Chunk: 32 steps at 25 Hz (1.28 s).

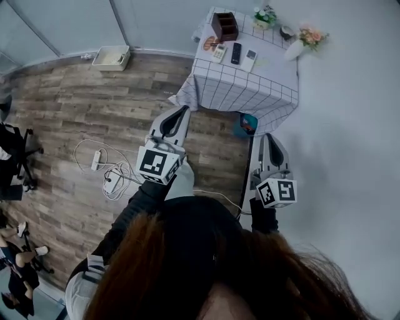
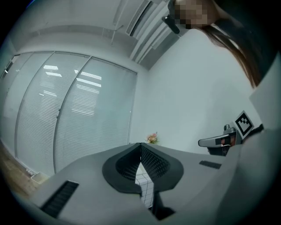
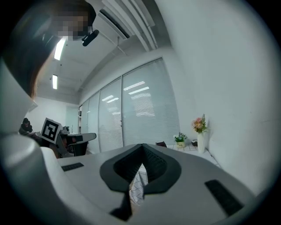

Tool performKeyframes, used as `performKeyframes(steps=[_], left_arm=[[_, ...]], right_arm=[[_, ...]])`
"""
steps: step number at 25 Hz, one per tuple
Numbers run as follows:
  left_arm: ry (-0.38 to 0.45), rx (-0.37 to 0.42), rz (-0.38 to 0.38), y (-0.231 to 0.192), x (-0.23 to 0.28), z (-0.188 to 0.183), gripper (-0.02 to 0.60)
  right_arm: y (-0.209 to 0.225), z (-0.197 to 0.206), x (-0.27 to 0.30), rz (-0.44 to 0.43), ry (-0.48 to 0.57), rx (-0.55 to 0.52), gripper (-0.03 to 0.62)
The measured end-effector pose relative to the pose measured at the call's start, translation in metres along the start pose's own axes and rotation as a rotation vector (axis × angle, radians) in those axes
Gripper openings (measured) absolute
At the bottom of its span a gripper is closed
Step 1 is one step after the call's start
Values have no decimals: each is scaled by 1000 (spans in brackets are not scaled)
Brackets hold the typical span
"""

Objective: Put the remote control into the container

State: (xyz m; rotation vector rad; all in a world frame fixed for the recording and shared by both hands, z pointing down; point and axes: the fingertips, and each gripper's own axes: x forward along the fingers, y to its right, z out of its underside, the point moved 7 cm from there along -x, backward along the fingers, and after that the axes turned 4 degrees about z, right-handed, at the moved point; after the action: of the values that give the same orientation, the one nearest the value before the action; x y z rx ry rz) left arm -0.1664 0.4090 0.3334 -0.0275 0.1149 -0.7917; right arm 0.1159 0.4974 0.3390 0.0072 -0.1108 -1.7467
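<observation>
While the remote control (image 1: 235,53) is lying on the table (image 1: 250,94) at one o'clock in the head view, beside the container (image 1: 224,26), the left gripper view is showing the left claw (image 2: 140,147) closed, empty, blocking most of the table; the right gripper view, the right claw (image 3: 142,148) likewise.

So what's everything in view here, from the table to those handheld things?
table: one, white checked cloth, against the far wall
container: one, brown, table's back left
black remote: one, black, mid-table
white remotes: two, white, flanking it
vase of flowers: one, white, pink blooms, table's right
potted plant: one, green, table's back
tray: one, white, floor by the far wall
power strip: one, white, floor at left
left claw: one, grey, shut, empty
right claw: one, grey, shut, empty
</observation>
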Motion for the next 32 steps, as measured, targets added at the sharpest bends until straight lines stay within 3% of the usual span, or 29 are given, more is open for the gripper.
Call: performKeyframes(steps=[6,13,32], left_arm=[[-26,-33,78,-67,58,6,9],[-25,-48,93,-122,93,12,9],[-47,-11,141,-142,112,3,8]], right_arm=[[-6,-15,77,48,0,26,18],[-16,-14,132,59,-59,3,18],[-12,-27,171,83,-3,9,20]])
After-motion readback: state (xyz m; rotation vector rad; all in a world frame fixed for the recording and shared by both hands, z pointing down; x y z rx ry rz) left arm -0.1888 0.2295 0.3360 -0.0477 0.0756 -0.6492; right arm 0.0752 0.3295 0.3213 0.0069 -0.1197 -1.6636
